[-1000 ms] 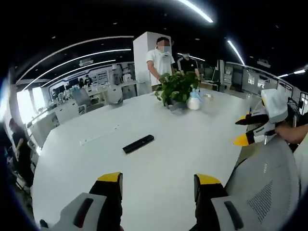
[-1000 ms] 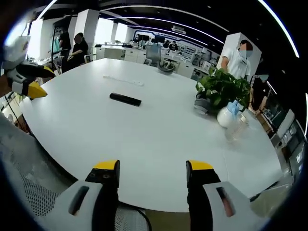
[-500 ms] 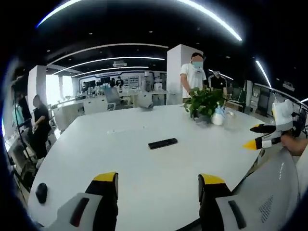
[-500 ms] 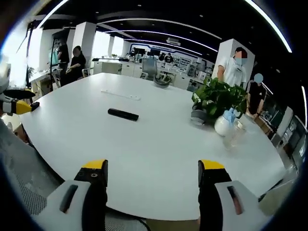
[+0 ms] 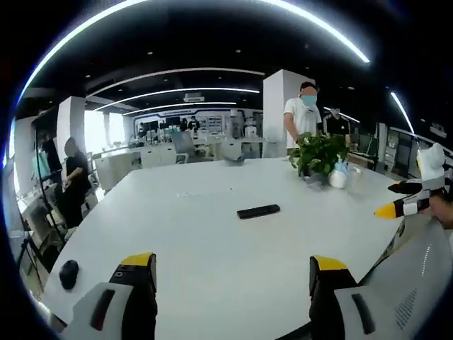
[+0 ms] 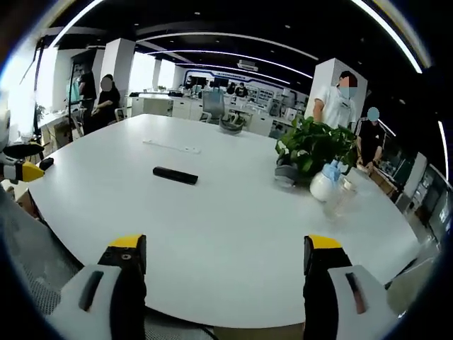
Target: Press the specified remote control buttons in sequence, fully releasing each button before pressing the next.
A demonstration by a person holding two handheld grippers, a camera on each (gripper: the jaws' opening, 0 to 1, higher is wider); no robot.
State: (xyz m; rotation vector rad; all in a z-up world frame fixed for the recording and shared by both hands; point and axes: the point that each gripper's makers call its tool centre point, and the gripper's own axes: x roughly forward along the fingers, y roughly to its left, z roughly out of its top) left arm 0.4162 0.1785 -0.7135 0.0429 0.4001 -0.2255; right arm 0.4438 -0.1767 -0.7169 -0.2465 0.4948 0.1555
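Slim black remote on glossy white table, both claws gaping, empty.

left tool: grey body, black jaws, yellow tips | right tool: same

Both grippers have opened wider — the left gripper and the right gripper each show their yellow-tipped jaws set further apart than a second ago. In the right gripper view the left gripper has slid toward the frame's edge, lower against the worktop — the remote control has not shifted on it.
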